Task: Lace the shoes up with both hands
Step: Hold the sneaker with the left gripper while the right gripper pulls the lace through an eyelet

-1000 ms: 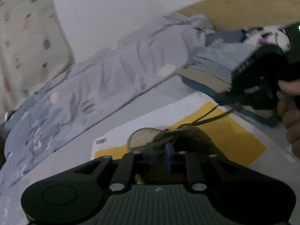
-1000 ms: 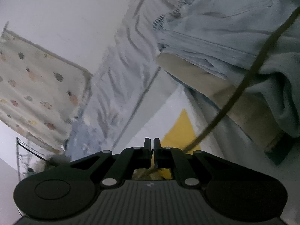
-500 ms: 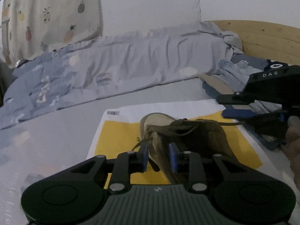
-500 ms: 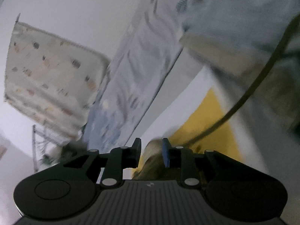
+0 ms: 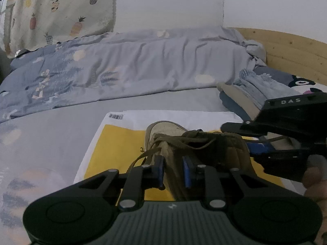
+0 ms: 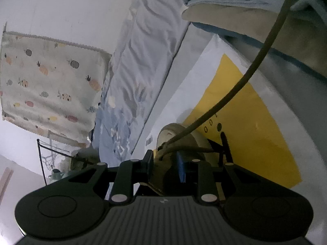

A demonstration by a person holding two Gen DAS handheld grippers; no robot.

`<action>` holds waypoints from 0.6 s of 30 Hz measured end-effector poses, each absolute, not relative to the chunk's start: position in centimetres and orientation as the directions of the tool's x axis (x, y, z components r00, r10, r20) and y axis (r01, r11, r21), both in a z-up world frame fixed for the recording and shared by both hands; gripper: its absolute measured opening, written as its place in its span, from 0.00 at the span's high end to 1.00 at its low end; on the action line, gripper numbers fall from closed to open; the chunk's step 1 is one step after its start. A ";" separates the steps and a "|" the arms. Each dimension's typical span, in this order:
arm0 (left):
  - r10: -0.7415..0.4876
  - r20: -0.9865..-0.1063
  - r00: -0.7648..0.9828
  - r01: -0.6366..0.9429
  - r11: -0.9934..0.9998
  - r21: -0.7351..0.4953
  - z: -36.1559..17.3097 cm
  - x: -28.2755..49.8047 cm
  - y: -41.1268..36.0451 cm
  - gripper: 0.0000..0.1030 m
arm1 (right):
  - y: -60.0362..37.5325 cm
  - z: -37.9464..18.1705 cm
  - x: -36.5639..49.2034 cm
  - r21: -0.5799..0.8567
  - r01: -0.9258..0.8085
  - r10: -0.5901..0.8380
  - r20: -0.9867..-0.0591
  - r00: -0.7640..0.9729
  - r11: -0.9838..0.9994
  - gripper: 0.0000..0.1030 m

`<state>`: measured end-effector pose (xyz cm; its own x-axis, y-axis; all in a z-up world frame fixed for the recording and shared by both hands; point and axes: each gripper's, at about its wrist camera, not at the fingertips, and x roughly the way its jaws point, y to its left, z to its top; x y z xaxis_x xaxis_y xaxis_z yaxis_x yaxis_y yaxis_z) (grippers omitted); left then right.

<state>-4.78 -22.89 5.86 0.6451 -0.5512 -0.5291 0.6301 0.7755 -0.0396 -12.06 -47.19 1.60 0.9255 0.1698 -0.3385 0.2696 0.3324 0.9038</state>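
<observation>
An olive-brown shoe (image 5: 167,130) lies on a yellow and white mailer bag (image 5: 114,143), toe pointing away. Its laces (image 5: 184,140) cross loosely over the tongue. My left gripper (image 5: 173,171) is at the heel end, and its jaws are closing with the shoe's upper between the blue pads. In the left wrist view my right gripper (image 5: 235,135) comes in from the right at the shoe's collar. In its own view the right gripper (image 6: 164,164) stands open astride the shoe (image 6: 169,130). One lace (image 6: 253,71) runs free from the shoe up past the camera.
The bag (image 6: 245,122) rests on a grey bed sheet. A rumpled blue duvet (image 5: 143,65) lies behind, with folded clothes (image 5: 245,89) at the right and a wooden headboard (image 5: 286,49) beyond. A hand (image 5: 314,181) holds the right gripper. A pineapple-print curtain (image 5: 61,10) hangs at the back left.
My right gripper's jaws have gone from shut on the lace to apart, and it has dropped to the shoe. The left gripper has rolled level and now straddles the shoe's upper.
</observation>
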 end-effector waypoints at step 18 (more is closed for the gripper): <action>-0.542 -0.528 0.654 0.582 0.806 -0.108 5.6 -4.3 -22.4 0.83 | -45.6 4.5 -12.5 0.772 0.272 -0.007 -0.327 0.945 0.575 0.99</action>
<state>-4.32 -22.37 5.56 0.6536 -0.5424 -0.5279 0.5817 0.8062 -0.1081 -12.46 -45.58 4.49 0.9448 -0.0071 -0.3275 0.2718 0.5748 0.7718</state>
